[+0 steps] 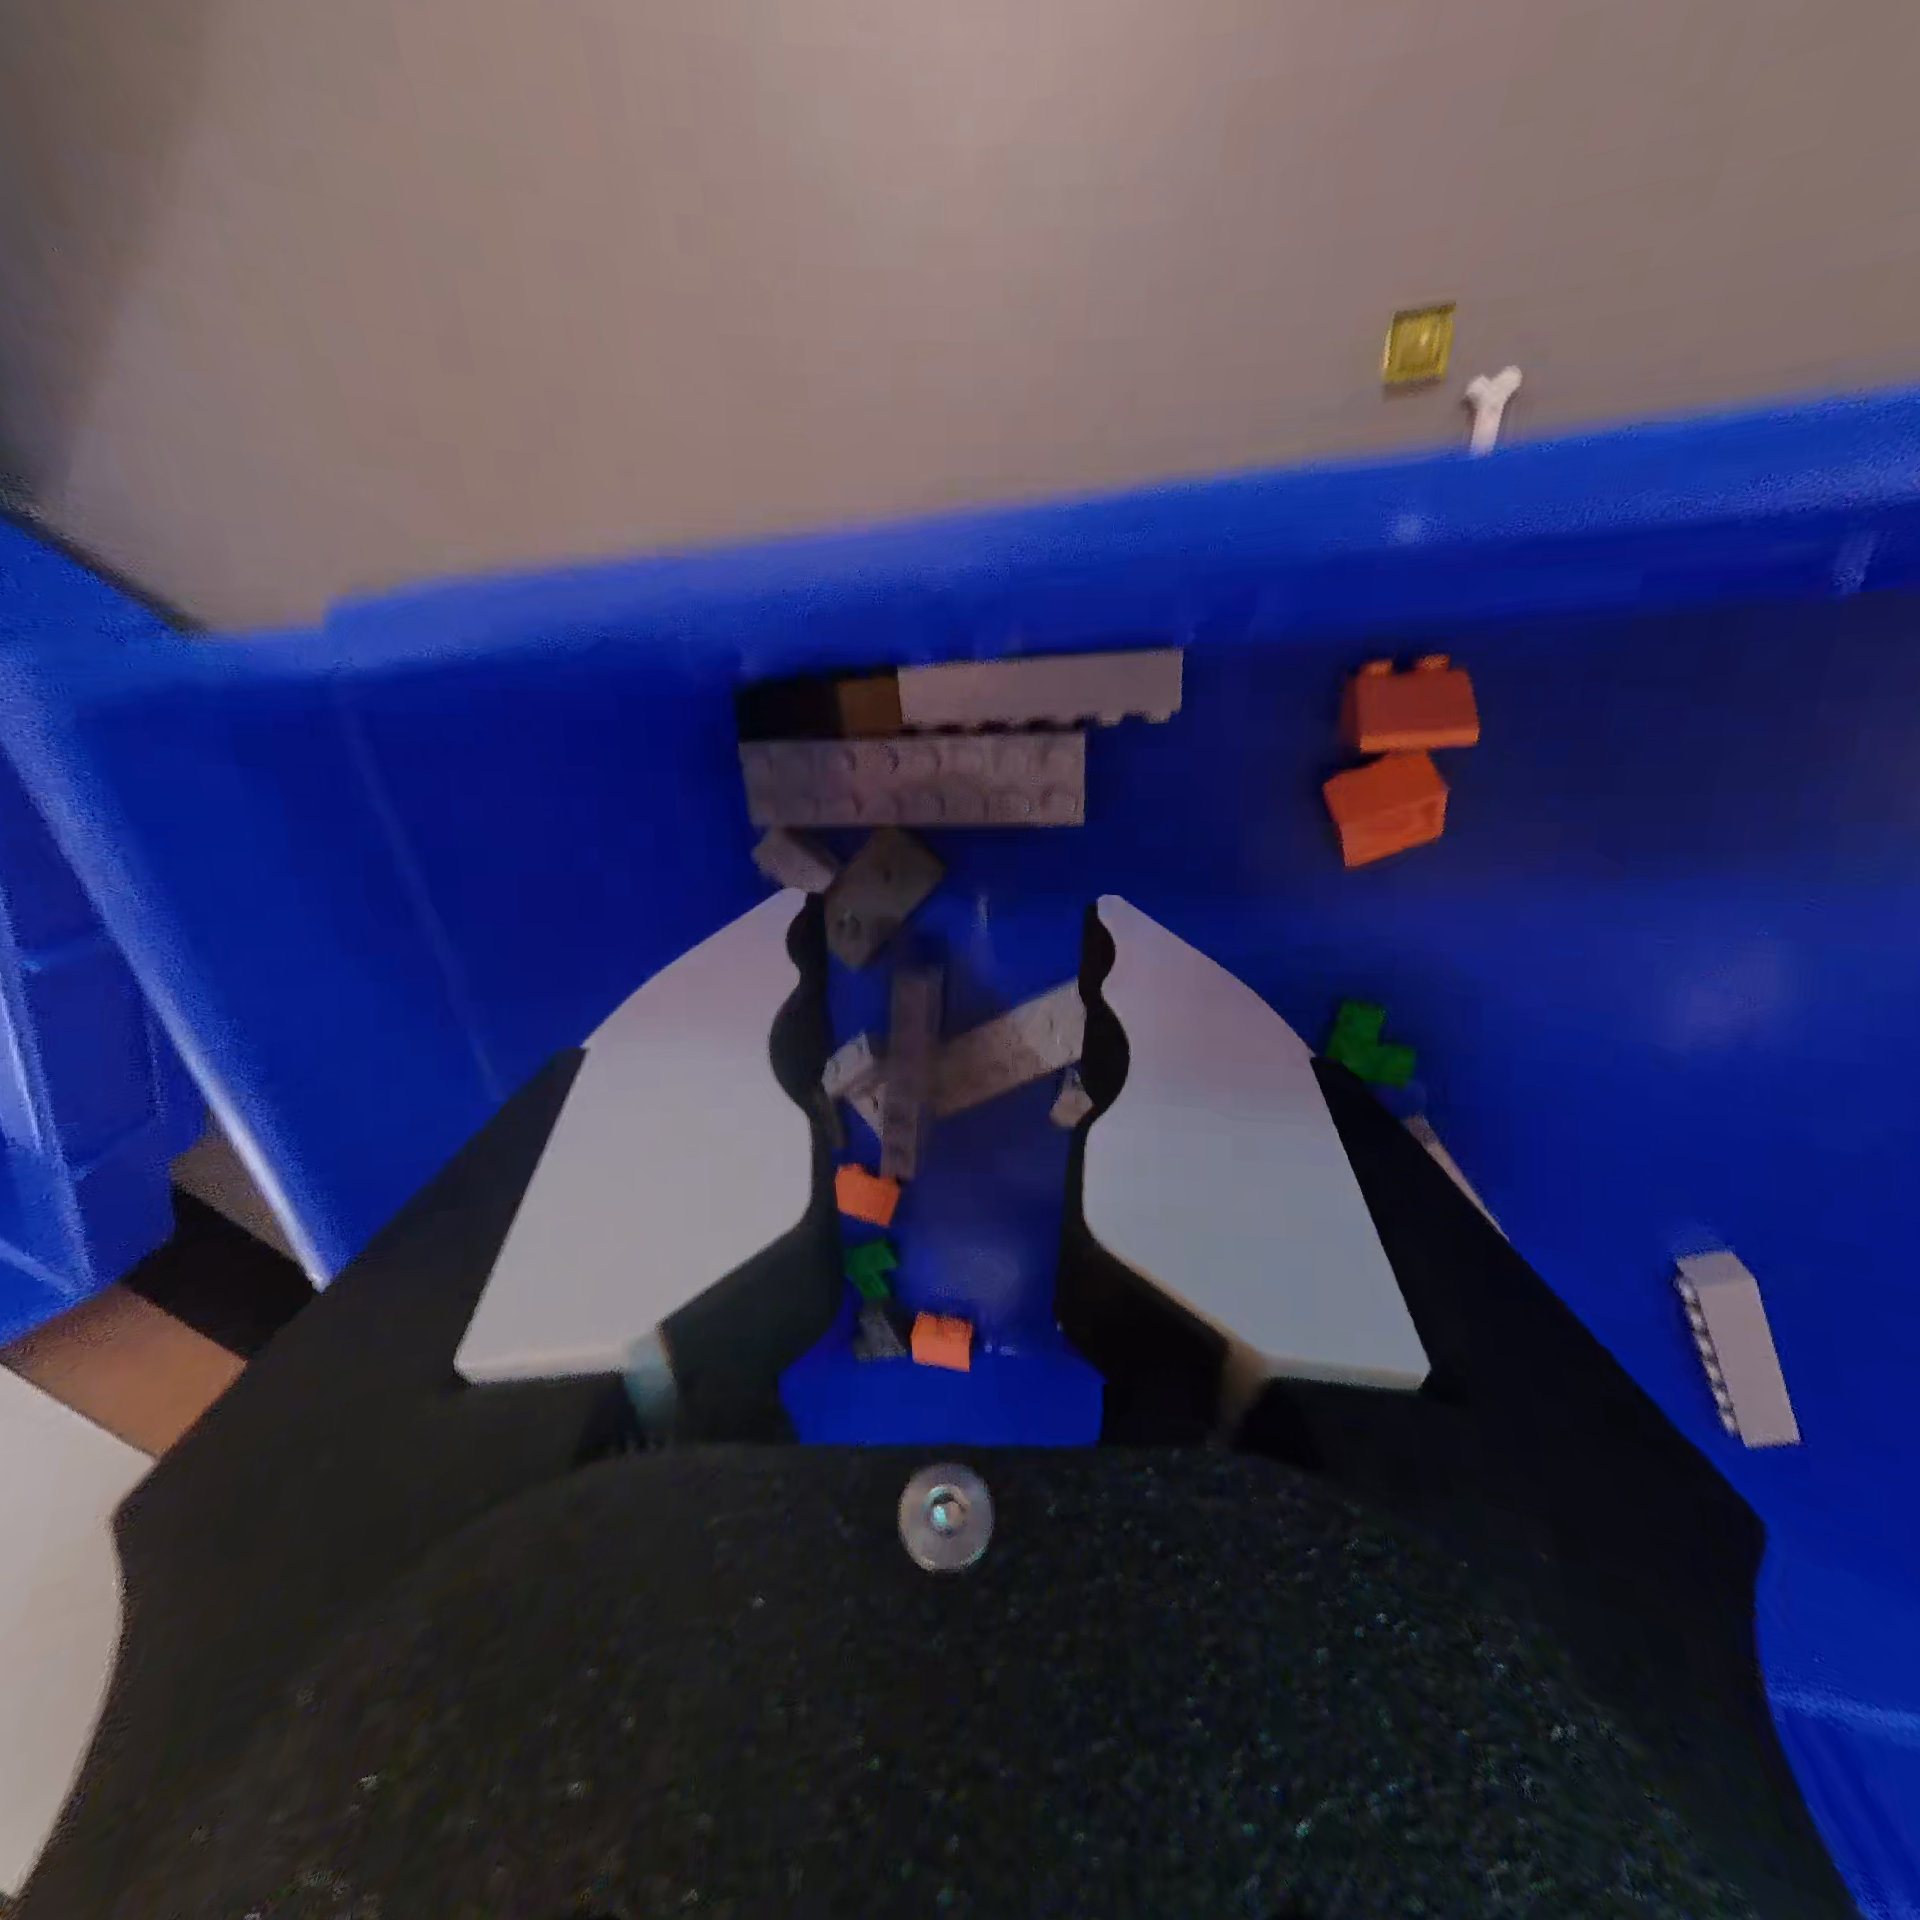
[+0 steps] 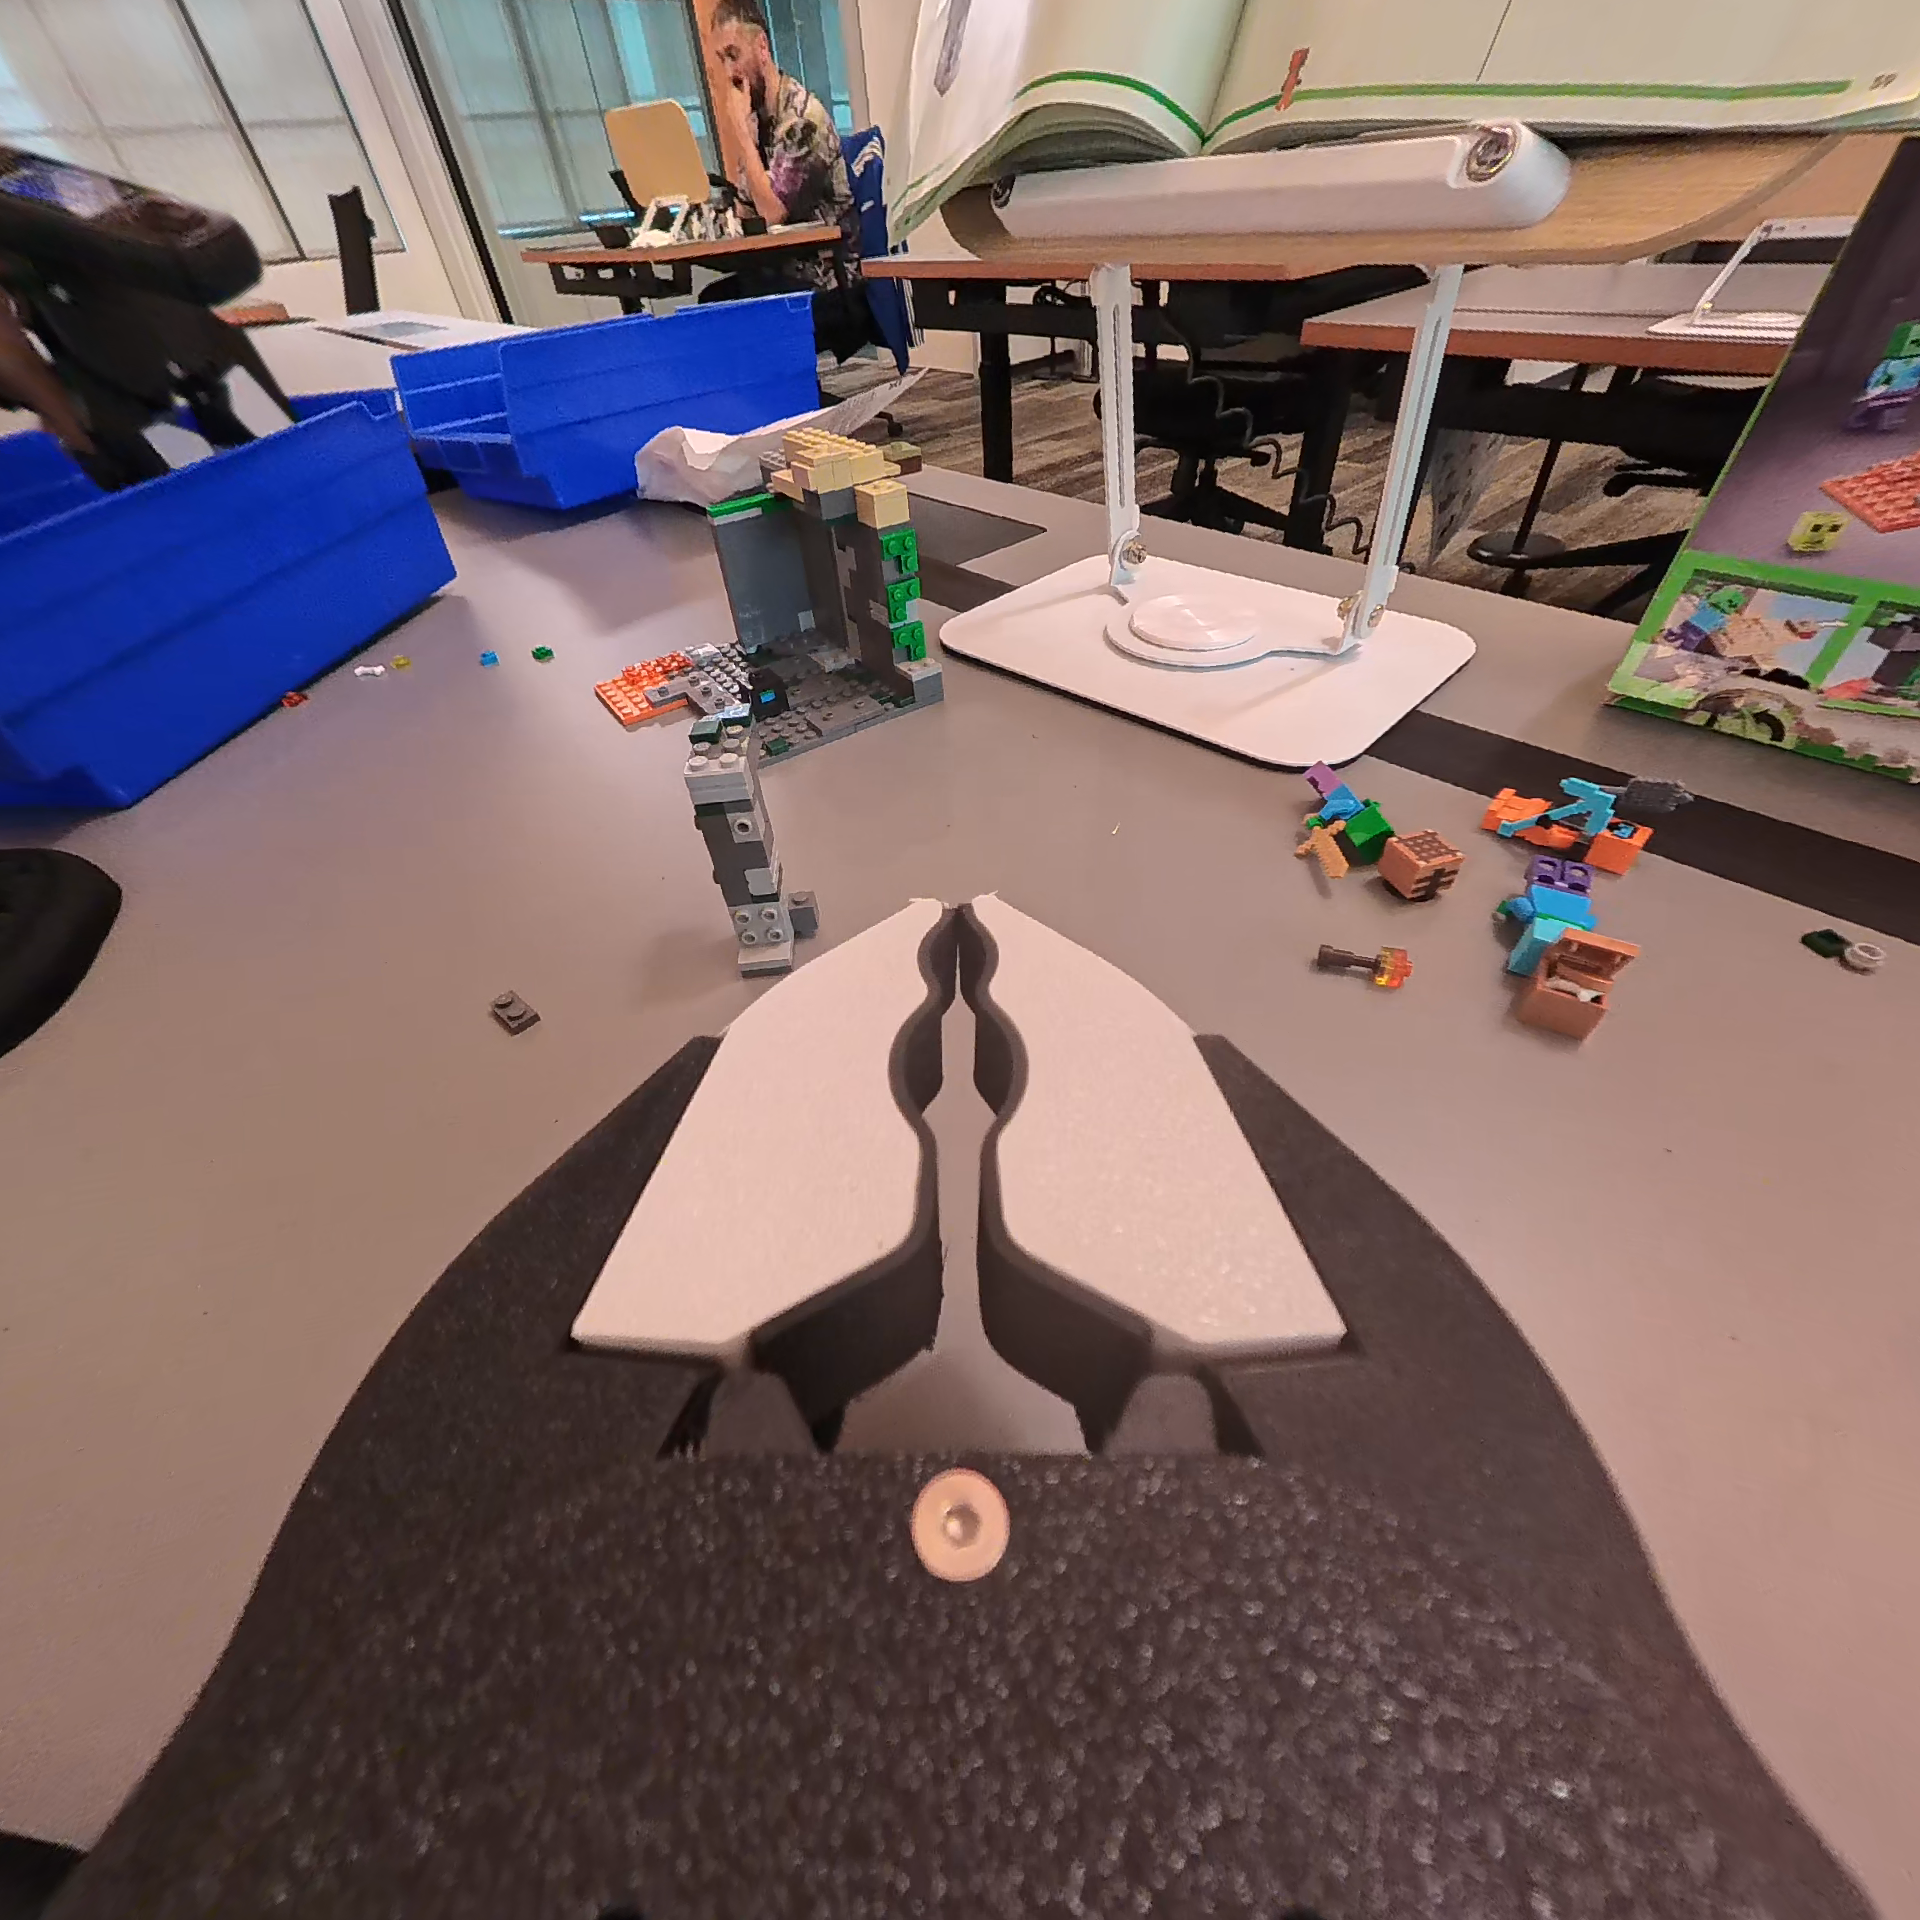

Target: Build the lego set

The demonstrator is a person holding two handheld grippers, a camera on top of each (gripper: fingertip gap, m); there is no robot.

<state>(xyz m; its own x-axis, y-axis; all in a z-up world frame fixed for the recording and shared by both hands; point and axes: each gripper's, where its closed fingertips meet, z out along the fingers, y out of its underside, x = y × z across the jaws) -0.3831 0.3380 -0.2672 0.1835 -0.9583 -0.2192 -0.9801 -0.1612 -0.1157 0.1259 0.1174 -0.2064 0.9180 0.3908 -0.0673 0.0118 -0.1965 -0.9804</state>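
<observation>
The left gripper [image 1: 940, 935] points steeply downward with its jaws spread wide apart, the two white fingers [image 1: 665, 1143] angled outward from the black body (nothing sits between the tips). Seen from the right wrist view, it shows only as a dark blur far off to the left. The right gripper [image 2: 954, 906] is held low and nearly level, its jaws pressed together at the tips, gripping nothing.
</observation>
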